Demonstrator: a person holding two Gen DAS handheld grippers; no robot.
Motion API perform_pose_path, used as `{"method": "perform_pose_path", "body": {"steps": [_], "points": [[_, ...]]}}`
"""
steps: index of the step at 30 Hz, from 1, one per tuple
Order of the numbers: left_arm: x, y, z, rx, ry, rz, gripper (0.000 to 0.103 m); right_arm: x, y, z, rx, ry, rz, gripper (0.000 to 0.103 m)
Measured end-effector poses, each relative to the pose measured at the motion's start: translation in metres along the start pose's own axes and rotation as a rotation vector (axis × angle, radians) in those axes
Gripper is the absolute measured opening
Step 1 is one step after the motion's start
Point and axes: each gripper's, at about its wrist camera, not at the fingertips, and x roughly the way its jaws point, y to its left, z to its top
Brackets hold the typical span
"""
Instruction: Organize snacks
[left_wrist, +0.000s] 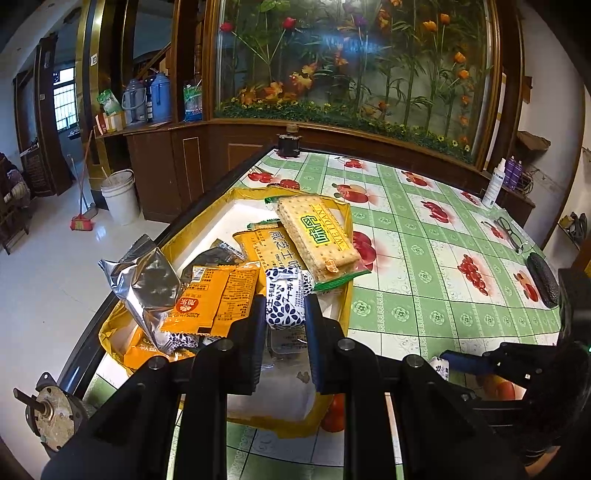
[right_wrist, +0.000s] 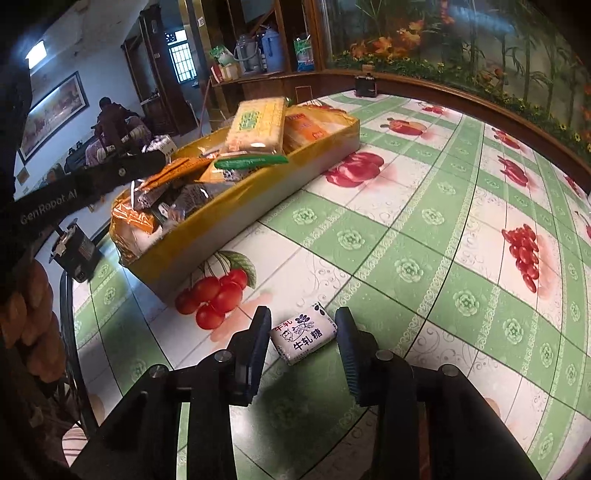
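A shallow yellow box (left_wrist: 347, 221) on the table holds several snack packets: a cracker pack (left_wrist: 317, 236), orange packets (left_wrist: 218, 299) and a silver foil bag (left_wrist: 147, 288). My left gripper (left_wrist: 285, 306) is over the box, shut on a white-and-blue milk candy packet (left_wrist: 284, 295). My right gripper (right_wrist: 301, 332) is open and low over the table, its fingers on either side of a second white milk candy packet (right_wrist: 303, 336) that lies on the tablecloth. The box also shows in the right wrist view (right_wrist: 258, 184), to the upper left.
The table has a green-and-white fruit-print cloth (left_wrist: 424, 258). Glasses (left_wrist: 508, 229), a dark case (left_wrist: 543, 278) and a white spray bottle (left_wrist: 494, 184) lie at its far right. A small motor (left_wrist: 51, 413) sits at the near left corner.
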Motion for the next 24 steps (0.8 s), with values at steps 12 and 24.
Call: {"method": "perform_pose_path", "body": {"steps": [12, 24], "points": [[0.001, 0.022, 0.002, -0.023, -0.007, 0.026, 0.018, -0.001, 0.023, 0.037, -0.029, -0.06, 0.053, 0.037], [0.007, 0.044, 0.008, -0.046, -0.005, 0.06, 0.018, 0.01, 0.055, 0.093, -0.082, -0.128, 0.107, 0.037]]}}
